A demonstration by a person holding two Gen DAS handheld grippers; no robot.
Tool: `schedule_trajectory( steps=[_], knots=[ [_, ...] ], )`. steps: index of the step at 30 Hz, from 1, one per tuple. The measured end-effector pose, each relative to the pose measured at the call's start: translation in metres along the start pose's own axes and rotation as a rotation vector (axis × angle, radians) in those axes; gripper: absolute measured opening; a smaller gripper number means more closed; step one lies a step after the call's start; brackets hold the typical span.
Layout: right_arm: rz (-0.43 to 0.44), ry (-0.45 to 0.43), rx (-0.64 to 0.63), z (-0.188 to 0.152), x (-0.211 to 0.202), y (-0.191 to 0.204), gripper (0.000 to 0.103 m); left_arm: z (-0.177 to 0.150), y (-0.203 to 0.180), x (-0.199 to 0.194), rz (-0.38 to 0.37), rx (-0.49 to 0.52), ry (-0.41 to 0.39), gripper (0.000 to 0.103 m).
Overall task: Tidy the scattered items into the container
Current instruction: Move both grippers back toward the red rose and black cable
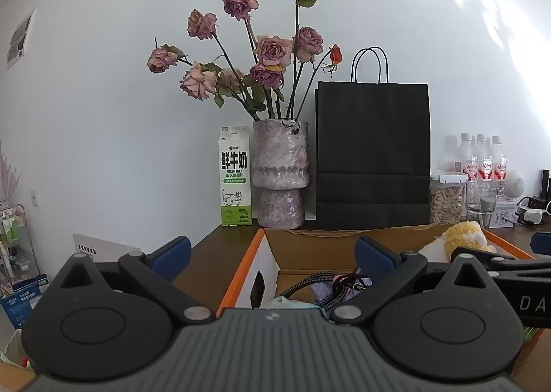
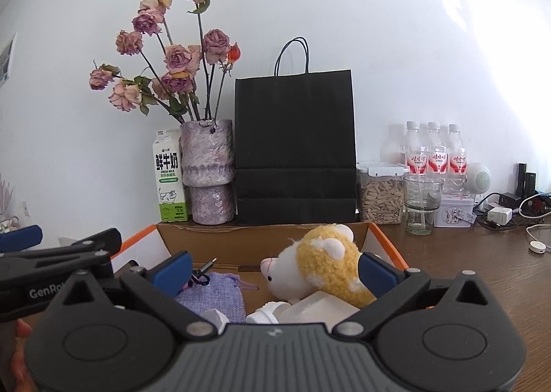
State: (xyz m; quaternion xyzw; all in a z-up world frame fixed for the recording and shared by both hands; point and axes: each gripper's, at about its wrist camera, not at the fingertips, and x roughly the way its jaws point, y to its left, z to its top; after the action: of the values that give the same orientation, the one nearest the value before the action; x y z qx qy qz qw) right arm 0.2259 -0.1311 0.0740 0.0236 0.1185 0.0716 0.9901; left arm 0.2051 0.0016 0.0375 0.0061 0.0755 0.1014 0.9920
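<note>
Two grippers hang side by side over a cardboard box [image 2: 261, 237] with orange-edged flaps. Both stand spread wide with nothing gripped. The right gripper [image 2: 273, 269] has its blue pads on either side of a yellow and white plush toy [image 2: 320, 264] that lies inside the box, one pad just beside its back, neither pressing it. Near the toy lie a lilac knitted pouch [image 2: 213, 295], a white plastic bottle [image 2: 310, 309] and a small cable plug. The left gripper [image 1: 272, 256] sits over the box's left part, above a braided cable [image 1: 310, 283]; its side reads "GenRo", the rest hidden. The right gripper's flank, seen from the left wrist, shows "DA". Behind the box on the brown table [image 2: 482, 271] stand a milk carton [image 2: 168, 178] printed "鲜牛奶", "FRESH MILK" and "3.3", a mottled purple vase [image 2: 208, 171] of dried roses, a black paper bag [image 2: 296, 147], a jar of seeds [image 2: 380, 195], a glass [image 2: 422, 202] and bottles with red labels [image 2: 434, 154], their writing too small to read
</note>
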Motion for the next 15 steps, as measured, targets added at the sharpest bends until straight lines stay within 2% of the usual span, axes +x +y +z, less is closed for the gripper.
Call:
schedule_trajectory(
  steps=[15],
  knots=[
    [0.026,0.008,-0.079,-0.022,-0.021,0.01,0.103,-0.018,0.004,-0.024,0.009,0.05,0.008,0.103]
  ],
)
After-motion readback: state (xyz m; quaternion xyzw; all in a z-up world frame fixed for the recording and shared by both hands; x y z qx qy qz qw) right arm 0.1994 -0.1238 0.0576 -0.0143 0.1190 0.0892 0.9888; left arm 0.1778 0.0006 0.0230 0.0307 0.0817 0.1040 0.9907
